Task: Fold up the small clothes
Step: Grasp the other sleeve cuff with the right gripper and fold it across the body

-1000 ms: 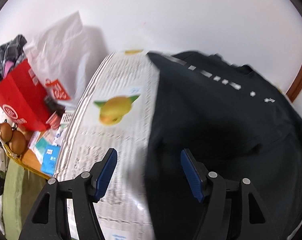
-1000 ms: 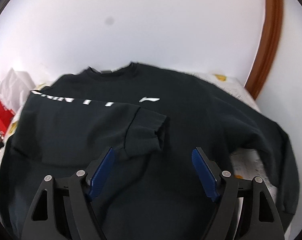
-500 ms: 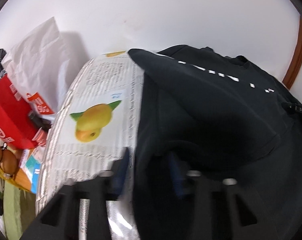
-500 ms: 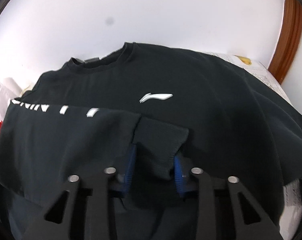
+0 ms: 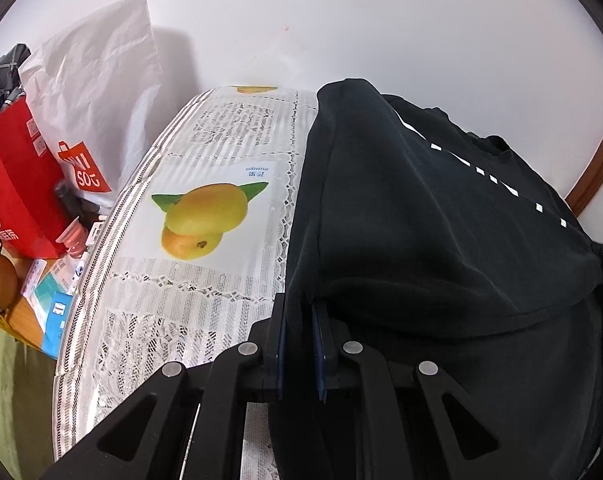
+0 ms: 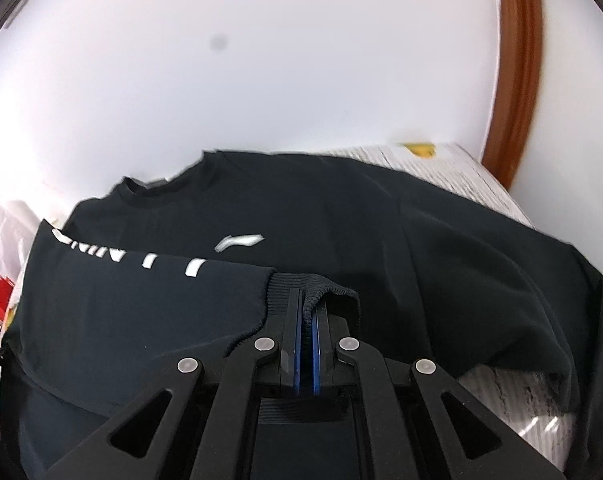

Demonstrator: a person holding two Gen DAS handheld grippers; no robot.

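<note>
So both tools have just been closing and both now have cloth between the pads. The right tool (image 6: 307,344) is pinched tight on the ribbed cuff (image 6: 321,286) of the black long-sleeved sweatshirt (image 6: 341,220), right at its tips. The folded-in sleeve (image 6: 141,300) runs away to that tool's left, so its long axis lies crosswise to the fingers. The left tool (image 5: 299,344) is clamped on the sweatshirt's folded side edge (image 5: 301,240), which runs straight ahead from its tips toward the wall.

The garment lies spread on the white lace-patterned mango-print cloth (image 5: 205,216) covering the surface, collar at the far end. Each hand is nearest its own grab point, both tools angled down and forward. I think the left grip catches both layers, but it's dark in there.
</note>
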